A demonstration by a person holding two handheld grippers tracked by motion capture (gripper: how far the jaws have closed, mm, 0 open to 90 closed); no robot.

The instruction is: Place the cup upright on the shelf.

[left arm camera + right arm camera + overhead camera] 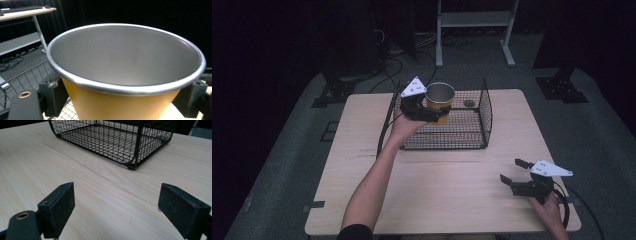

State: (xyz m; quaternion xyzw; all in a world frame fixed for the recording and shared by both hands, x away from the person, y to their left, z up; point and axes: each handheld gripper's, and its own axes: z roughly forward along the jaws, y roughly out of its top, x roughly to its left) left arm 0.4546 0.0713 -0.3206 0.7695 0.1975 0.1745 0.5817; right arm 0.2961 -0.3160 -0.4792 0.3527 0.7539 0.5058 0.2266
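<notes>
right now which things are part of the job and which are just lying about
In the job:
- cup, yellow with a metal inside, held above the basket
- left tongs, shut on the cup
- wire basket on the table

Lying about:
- right tongs, open, holding nothing, over the table
- small round thing in the basket
- shelf frame and cables on the floor behind
</notes>
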